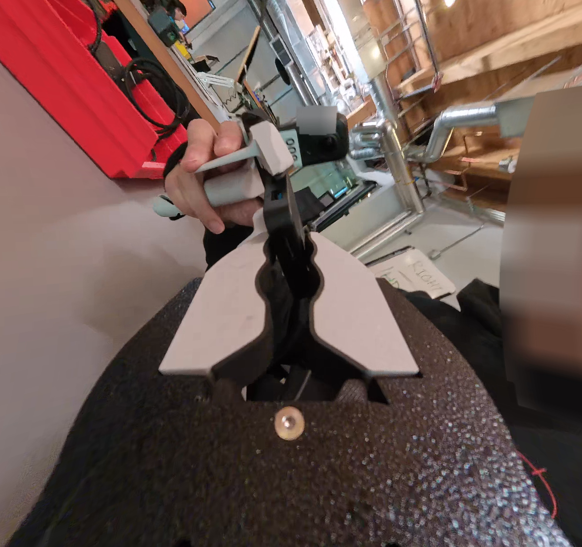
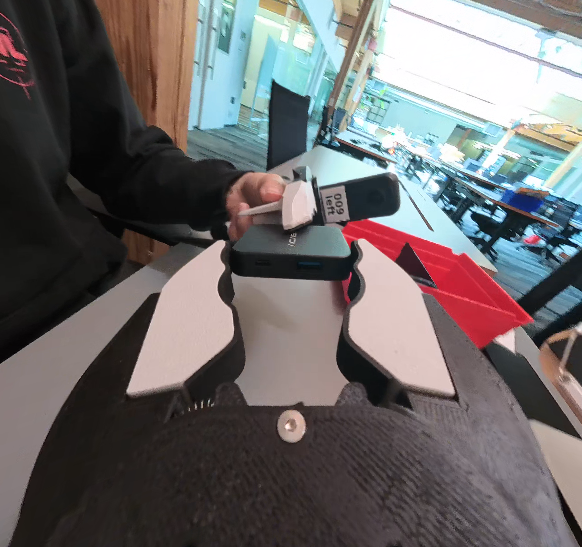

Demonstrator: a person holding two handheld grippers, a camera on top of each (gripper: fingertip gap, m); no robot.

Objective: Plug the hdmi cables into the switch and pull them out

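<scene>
Switch [image 2: 289, 256] in right claw [image 2: 291, 264] | far end hidden | left claw [image 1: 288, 267] grip unclear

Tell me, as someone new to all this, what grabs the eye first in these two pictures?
In the right wrist view, the right gripper clamps a small black switch between its white fingers, held up above the pale table. Behind it, a hand works the other handheld gripper, and a bright red bin sits to the right. In the left wrist view, the left gripper pinches something black that I cannot identify.
</scene>
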